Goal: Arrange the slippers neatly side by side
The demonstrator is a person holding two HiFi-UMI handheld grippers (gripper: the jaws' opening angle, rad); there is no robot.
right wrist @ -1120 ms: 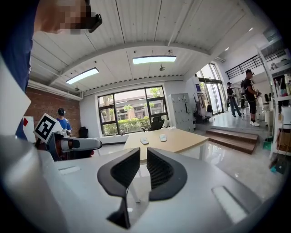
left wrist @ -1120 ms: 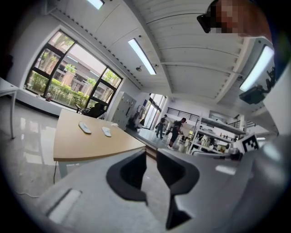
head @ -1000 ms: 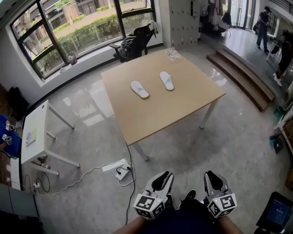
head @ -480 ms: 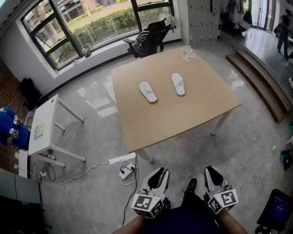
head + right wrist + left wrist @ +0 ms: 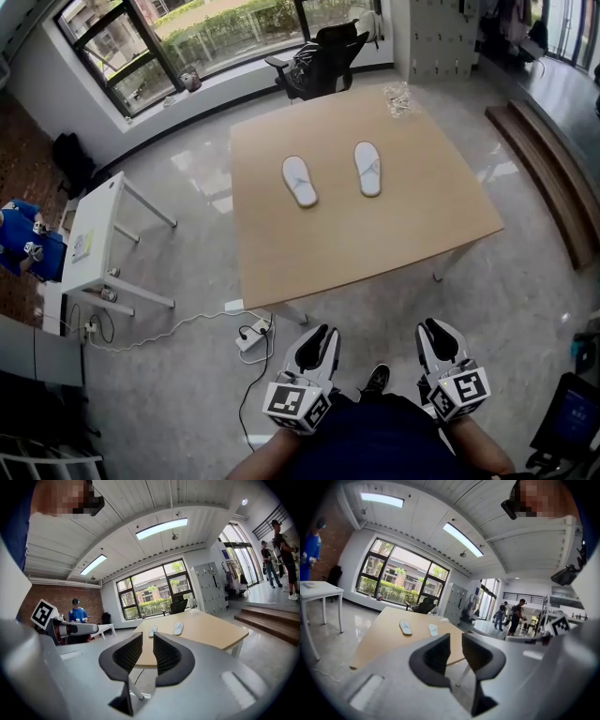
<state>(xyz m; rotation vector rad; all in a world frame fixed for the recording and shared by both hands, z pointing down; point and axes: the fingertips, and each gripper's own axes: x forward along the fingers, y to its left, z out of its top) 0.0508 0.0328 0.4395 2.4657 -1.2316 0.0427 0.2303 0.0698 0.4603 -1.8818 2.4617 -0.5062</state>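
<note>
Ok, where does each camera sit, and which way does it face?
Head view: on the person's head, looking steeply down at the table, left slipper and right slipper; left tool, right tool and a shoe show at the bottom.
Left gripper view: on the left tool, facing forward along its parted, empty jaws toward the table.
Right gripper view: on the right tool, facing likewise; its empty jaws have just been opening.
Shared: all three show the table and slippers.

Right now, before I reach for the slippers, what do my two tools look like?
They match. The left tool and right tool have pale grey moulded shells with black ribbed pads. Behind each sits a white cube printed with black square markers. No cables show. The forearms carry no sleeves; dark blue clothing and a black shoe show below.
</note>
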